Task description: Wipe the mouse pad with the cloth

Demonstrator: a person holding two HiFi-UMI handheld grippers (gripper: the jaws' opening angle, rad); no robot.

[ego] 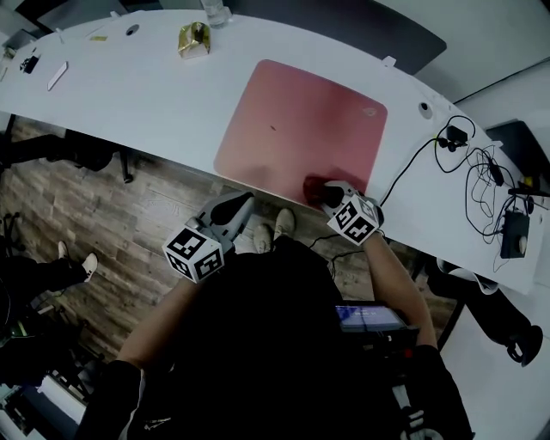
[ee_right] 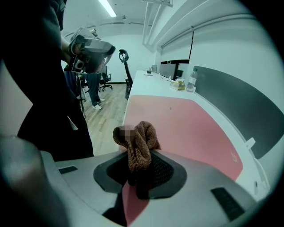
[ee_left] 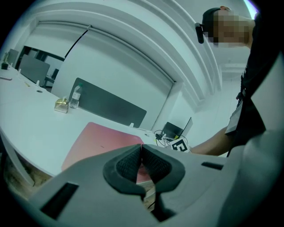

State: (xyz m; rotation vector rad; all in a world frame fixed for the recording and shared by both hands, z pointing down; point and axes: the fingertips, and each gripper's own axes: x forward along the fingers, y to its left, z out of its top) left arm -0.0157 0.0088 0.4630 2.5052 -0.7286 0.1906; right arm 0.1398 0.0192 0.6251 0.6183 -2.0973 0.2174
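The pink mouse pad (ego: 301, 129) lies on the white desk (ego: 137, 94), reaching its near edge. My right gripper (ego: 326, 196) rests at the pad's near right corner, shut on a bunched brown cloth (ego: 314, 188). In the right gripper view the cloth (ee_right: 140, 142) sticks up from between the jaws of that gripper (ee_right: 135, 166), with the pad (ee_right: 182, 119) stretching ahead. My left gripper (ego: 234, 209) hangs just off the desk's front edge, below the pad's near left corner. Seen in the left gripper view, its jaws (ee_left: 142, 150) are shut with nothing between them, and the pad (ee_left: 102, 142) lies beyond.
A small gold box (ego: 194, 39) and a water bottle (ego: 215, 10) stand at the desk's far side. Black cables (ego: 477, 172) and a black device (ego: 516, 234) lie at the right end. A dark partition (ee_left: 108, 104) backs the desk. An office chair (ee_right: 126, 66) stands beyond.
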